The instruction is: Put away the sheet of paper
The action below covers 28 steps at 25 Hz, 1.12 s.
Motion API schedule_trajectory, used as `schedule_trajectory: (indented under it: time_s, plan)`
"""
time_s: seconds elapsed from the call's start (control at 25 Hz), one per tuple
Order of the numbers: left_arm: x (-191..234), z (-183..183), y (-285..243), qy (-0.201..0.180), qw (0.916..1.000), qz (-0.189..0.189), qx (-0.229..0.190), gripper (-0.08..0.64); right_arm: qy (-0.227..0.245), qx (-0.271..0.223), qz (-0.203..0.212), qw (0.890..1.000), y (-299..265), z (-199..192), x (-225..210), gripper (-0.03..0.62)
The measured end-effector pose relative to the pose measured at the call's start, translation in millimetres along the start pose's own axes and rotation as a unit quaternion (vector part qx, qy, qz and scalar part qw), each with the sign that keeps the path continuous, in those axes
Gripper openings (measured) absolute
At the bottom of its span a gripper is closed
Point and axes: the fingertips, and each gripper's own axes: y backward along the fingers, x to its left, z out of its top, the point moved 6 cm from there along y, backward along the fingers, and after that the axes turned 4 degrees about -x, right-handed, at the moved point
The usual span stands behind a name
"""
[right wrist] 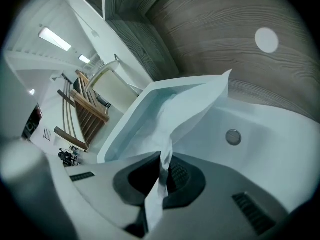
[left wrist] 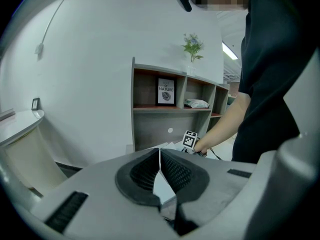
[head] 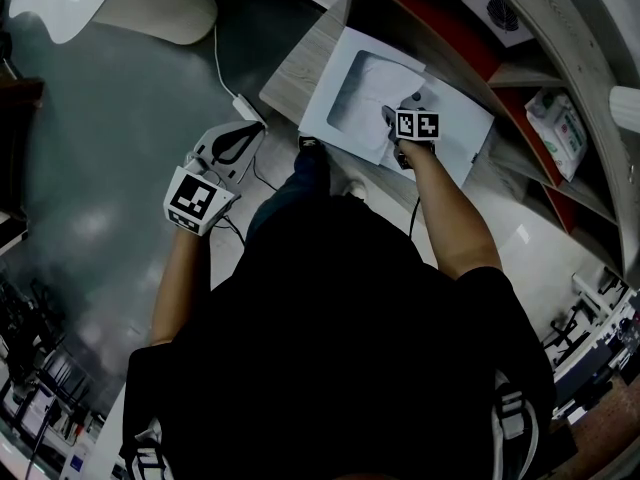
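Head view: shelves [head: 512, 86] beside tray [head: 334, 90]

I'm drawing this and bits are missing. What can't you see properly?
- Right gripper view: the thin white paper sheet hides part of the white rectangular tray behind it.
- Head view: the right gripper's marker cube covers its grip on the paper.
- Left gripper view: the pale packet on the wooden shelf is too small to identify.

White sheet of paper [right wrist: 197, 104], creased and bent; one edge pinched; draped into the white basin [head: 325, 98].
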Motion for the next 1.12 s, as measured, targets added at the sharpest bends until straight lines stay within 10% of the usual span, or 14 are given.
schedule_trajectory:
  time_s: [1.12]
  plan:
    - [7.9,-6.8,6.8,0.003,0.9999,0.005,0.009,0.025,-0.002,-0.001,0.010,1.000,-24.2,18.1,14.0,0.015]
